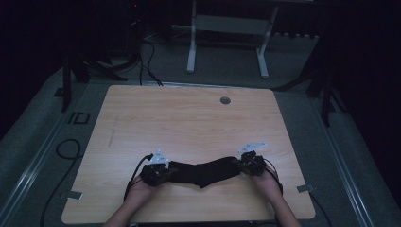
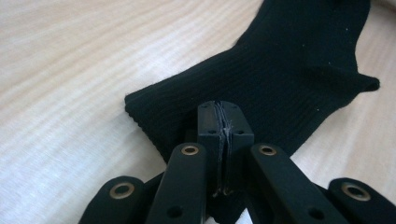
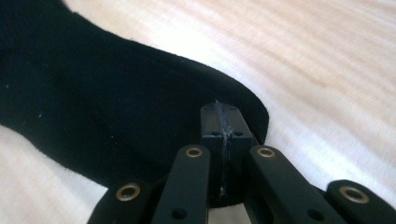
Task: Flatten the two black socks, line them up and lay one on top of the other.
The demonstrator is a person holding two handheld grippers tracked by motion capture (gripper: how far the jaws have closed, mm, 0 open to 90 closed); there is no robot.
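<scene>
A black sock (image 1: 204, 172) lay stretched across the table's (image 1: 189, 123) near edge, at six o'clock. The left gripper (image 1: 163, 174) was clamped on its ribbed cuff at nine o'clock, the right gripper (image 1: 242, 165) on its toe at three.

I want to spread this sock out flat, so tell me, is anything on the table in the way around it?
Nothing visible. The black sock lies on bare tabletop, left gripper shut on its ribbed cuff end, right gripper shut on its toe end.
</scene>
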